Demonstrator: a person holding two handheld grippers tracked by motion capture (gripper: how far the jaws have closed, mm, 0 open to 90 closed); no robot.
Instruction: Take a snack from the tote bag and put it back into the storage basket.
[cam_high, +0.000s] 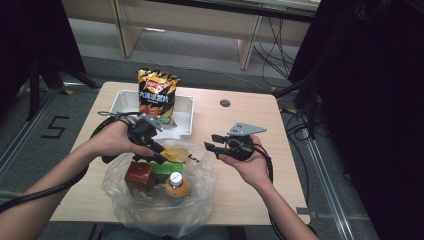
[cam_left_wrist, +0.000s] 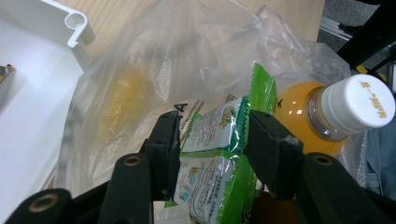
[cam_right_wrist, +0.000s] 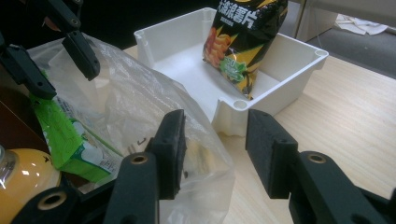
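The green snack pack sits inside the clear plastic bag on the surface, right between the left gripper's fingers, which pinch its sides. The right gripper waits nearby with fingers apart, holding nothing.

The packet is green and white with small print; the bottle holds orange drink under a white cap. The chip bag is black and orange, and the box looks reddish-brown.

Green-and-white snack packet stands tilted inside the clear plastic bag, between my left claw's jaws, orange-juice bottle at its 2 o'clock.
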